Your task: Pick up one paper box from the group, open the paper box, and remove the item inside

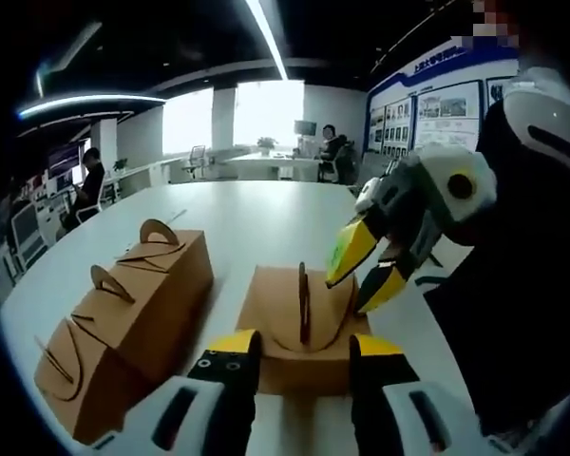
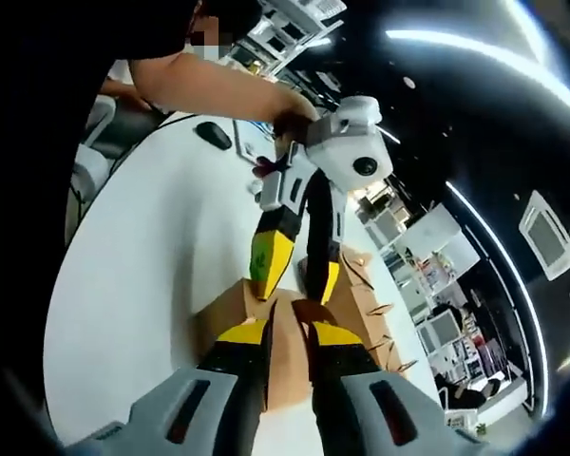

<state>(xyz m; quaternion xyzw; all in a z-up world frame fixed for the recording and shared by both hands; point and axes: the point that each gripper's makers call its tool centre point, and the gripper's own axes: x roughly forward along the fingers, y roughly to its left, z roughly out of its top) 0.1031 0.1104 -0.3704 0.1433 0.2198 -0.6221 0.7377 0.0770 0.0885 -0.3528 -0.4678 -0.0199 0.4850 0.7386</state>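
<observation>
On the white table (image 1: 266, 214), three boxes are sitting in a row (image 1: 123, 318); beside them the chosen box (image 1: 299, 332) is lying closed. The left gripper (image 1: 302, 353) is straddling it, jaws apart, while the right gripper (image 1: 366, 271) is pinching its handle; opening and emptying remain

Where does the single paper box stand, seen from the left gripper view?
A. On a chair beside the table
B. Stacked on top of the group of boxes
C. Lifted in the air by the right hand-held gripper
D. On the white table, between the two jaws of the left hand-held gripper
D: the paper box rests on the white table, between the yellow-tipped jaws of the left hand-held gripper.
</observation>
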